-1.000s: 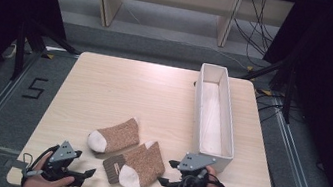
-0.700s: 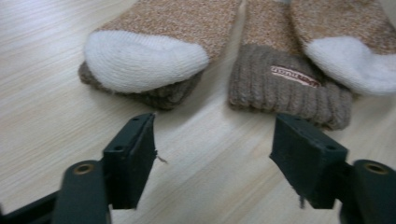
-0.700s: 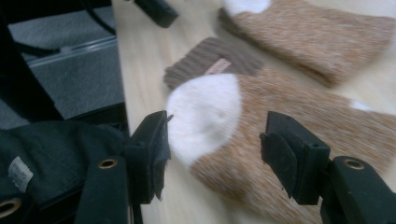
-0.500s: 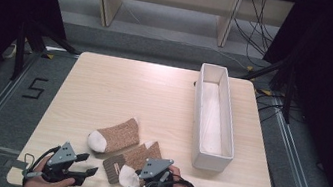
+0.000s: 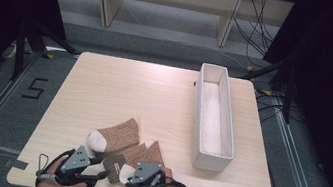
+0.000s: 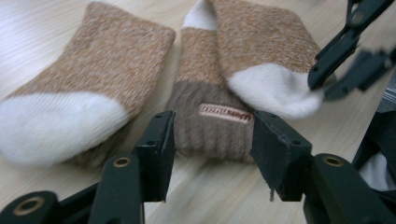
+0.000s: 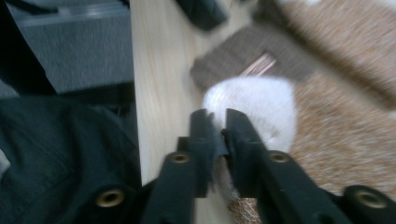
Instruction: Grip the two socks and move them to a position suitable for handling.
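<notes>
I am pinching the folded sock's white toe (image 7: 252, 109) with my right gripper (image 7: 219, 133), whose jaws have just been closing, while my left gripper (image 6: 212, 140), half-open and closing, is straddling its brown cuff (image 6: 215, 123) to unfold it.

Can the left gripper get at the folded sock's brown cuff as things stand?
Probably yes: the left gripper, jaws apart, faces the brown cuff with bare table between; the right gripper pinches the white toe off to one side.

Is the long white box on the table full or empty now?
Empty. In the high view the white box shows a bare pale floor inside; both socks lie outside it on the table.
</notes>
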### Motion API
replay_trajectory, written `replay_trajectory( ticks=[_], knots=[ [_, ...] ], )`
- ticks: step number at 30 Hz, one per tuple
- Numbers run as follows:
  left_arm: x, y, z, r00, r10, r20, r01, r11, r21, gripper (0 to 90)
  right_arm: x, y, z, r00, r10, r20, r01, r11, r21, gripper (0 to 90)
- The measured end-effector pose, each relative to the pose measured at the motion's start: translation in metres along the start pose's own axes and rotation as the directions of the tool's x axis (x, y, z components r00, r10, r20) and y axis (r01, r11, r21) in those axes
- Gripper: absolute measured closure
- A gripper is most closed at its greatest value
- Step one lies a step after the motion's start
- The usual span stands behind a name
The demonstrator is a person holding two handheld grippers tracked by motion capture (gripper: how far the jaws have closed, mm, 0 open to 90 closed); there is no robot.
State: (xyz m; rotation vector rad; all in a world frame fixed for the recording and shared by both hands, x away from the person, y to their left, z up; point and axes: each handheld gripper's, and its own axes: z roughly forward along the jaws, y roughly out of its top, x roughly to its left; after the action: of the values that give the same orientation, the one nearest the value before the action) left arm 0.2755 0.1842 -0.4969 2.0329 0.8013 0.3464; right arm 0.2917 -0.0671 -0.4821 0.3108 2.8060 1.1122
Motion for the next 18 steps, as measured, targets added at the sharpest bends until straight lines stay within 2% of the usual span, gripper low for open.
replay_trajectory(
  ticks=[1,2,3,4,5,6,7,9,10,12,13,14,16,17,18],
  knots=[
    [-0.003,0.002,0.006,0.9997,0.014,0.017,-0.015,0.9998,0.012,50.9,-0.003,0.003,-0.010,1.0000,0.008,0.004,-0.007,1.000,-0.024,84.3],
    [-0.003,0.002,0.006,0.9997,0.014,0.017,-0.015,0.9998,0.012,51.3,-0.003,0.003,-0.010,1.0000,0.008,0.004,-0.007,1.000,-0.024,84.3],
    [-0.005,0.004,0.010,0.9977,0.058,0.034,-0.060,0.9970,0.048,51.7,-0.007,0.006,-0.017,0.9998,0.020,0.005,-0.020,0.999,-0.048,84.7],
    [-0.005,0.004,0.010,0.9977,0.058,0.034,-0.060,0.9970,0.048,51.9,-0.007,0.006,-0.017,0.9998,0.020,0.005,-0.020,0.999,-0.048,84.7],
    [-0.007,0.004,0.015,0.9970,0.056,0.054,-0.059,0.9972,0.047,51.9,-0.009,0.006,-0.020,0.9996,0.026,0.005,-0.026,0.998,-0.056,84.9],
    [-0.008,0.005,0.017,0.9953,0.077,0.058,-0.081,0.9943,0.068,52.1,-0.012,0.007,-0.023,0.9997,0.025,0.007,-0.025,0.998,-0.064,85.0],
    [-0.010,0.005,0.020,0.9935,0.085,0.075,-0.090,0.9934,0.071,52.0,-0.017,0.007,-0.031,0.9990,0.038,0.025,-0.036,0.997,-0.073,85.2],
    [-0.013,0.006,0.022,0.9915,0.097,0.088,-0.104,0.9915,0.079,51.4,-0.018,0.007,-0.034,0.9988,0.038,0.031,-0.036,0.997,-0.075,85.3],
    [-0.014,0.007,0.023,0.9892,0.114,0.092,-0.123,0.9880,0.093,50.1,-0.020,0.007,-0.038,0.9983,0.041,0.040,-0.038,0.996,-0.085,85.2],
    [-0.017,0.006,0.025,0.9890,0.118,0.089,-0.127,0.9868,0.101,50.3,-0.026,0.007,-0.044,0.9972,0.058,0.046,-0.053,0.994,-0.100,85.3],
    [-0.019,0.005,0.027,0.9876,0.127,0.093,-0.137,0.9838,0.116,53.2,-0.031,0.008,-0.049,0.9957,0.072,0.058,-0.065,0.991,-0.118,85.2],
    [-0.019,0.006,0.028,0.9841,0.151,0.094,-0.162,0.9777,0.133,54.7,-0.033,0.009,-0.052,0.9953,0.074,0.062,-0.066,0.990,-0.122,85.2],
    [-0.021,0.006,0.030,0.9844,0.153,0.087,-0.163,0.9783,0.127,57.1,-0.035,0.010,-0.055,0.9945,0.071,0.077,-0.061,0.989,-0.134,85.3],
    [-0.020,0.007,0.030,0.9803,0.180,0.081,-0.190,0.9712,0.143,64.6,-0.038,0.011,-0.060,0.9927,0.086,0.084,-0.074,0.987,-0.143,85.3],
    [-0.020,0.007,0.030,0.9803,0.180,0.081,-0.190,0.9712,0.143,68.4,-0.038,0.011,-0.060,0.9927,0.086,0.084,-0.074,0.987,-0.143,85.3]
  ],
)
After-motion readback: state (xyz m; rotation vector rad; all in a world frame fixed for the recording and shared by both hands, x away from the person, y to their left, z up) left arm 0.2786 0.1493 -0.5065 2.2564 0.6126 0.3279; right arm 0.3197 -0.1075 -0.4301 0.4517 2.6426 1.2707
